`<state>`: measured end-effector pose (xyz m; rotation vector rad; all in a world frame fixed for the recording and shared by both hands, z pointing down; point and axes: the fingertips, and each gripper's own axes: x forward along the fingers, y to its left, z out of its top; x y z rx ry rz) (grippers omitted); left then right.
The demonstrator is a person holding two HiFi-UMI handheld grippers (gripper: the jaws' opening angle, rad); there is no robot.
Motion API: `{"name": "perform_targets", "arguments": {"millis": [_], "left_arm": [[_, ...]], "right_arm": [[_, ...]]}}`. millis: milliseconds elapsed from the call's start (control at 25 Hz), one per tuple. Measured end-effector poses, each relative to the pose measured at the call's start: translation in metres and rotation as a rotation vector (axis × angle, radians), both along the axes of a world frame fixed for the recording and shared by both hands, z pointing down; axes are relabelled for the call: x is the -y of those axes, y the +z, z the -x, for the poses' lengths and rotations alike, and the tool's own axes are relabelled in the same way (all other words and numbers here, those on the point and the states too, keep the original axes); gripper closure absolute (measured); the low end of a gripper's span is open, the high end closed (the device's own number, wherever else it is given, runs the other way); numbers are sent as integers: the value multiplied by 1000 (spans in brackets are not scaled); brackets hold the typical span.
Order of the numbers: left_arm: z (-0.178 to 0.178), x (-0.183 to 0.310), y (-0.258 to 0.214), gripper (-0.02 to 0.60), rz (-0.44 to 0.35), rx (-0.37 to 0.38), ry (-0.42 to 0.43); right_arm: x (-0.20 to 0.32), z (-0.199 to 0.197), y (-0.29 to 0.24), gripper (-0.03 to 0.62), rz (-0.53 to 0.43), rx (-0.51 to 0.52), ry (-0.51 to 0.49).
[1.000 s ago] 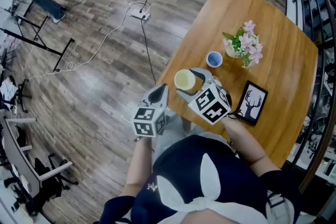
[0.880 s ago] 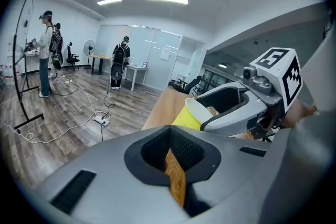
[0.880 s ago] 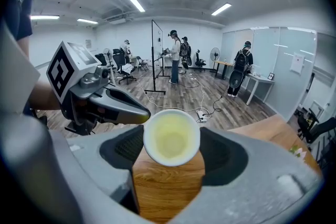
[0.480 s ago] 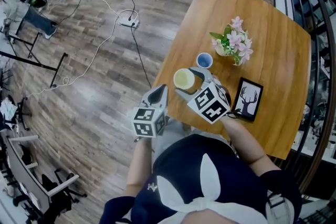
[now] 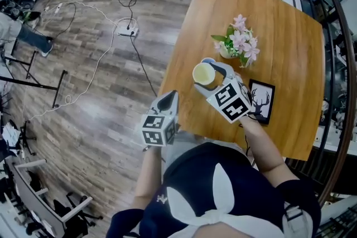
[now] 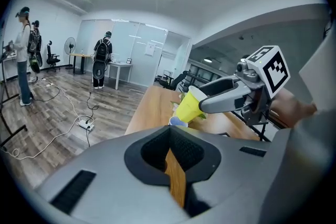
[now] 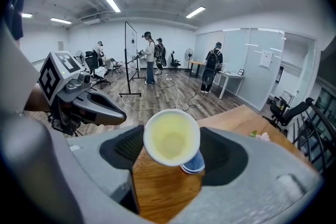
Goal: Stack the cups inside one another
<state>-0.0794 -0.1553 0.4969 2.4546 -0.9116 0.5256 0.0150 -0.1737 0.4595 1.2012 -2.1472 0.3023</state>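
Observation:
My right gripper (image 5: 215,76) is shut on the yellow cup (image 5: 204,73) and holds it tilted above the wooden table (image 5: 279,25). Just beyond it stands the blue cup (image 5: 208,60), of which only a sliver of rim shows. In the right gripper view the yellow cup (image 7: 171,136) faces the camera mouth-first and the blue cup (image 7: 194,164) peeks out below it. The left gripper view has the yellow cup (image 6: 190,106) hanging right above the blue cup (image 6: 178,122). Off the table's near edge my left gripper (image 5: 168,98) is shut, with nothing in it.
A pot of pink flowers (image 5: 235,45) stands close behind the cups. A black picture frame with a deer (image 5: 261,100) lies to the right of my right gripper. A power strip with cables (image 5: 127,32) lies on the floor to the left. People stand far off (image 7: 150,57).
My right gripper has carried the yellow cup away from me to just over the blue cup, which it now mostly hides. The left gripper has stayed where it was.

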Motion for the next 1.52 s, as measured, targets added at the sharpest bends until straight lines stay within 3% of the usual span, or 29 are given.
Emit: {"name": "perform_targets", "arguments": {"millis": [240, 560, 1520], "left_arm": [[-20, -1, -1, 565, 13, -3, 66], [-37, 1, 1, 565, 15, -8, 106], [-41, 18, 8, 565, 27, 6, 98]], "right_arm": [[1, -28, -3, 263, 1, 9, 90], [-1, -49, 1, 263, 5, -6, 138], [25, -60, 23, 262, 45, 0, 149]]}}
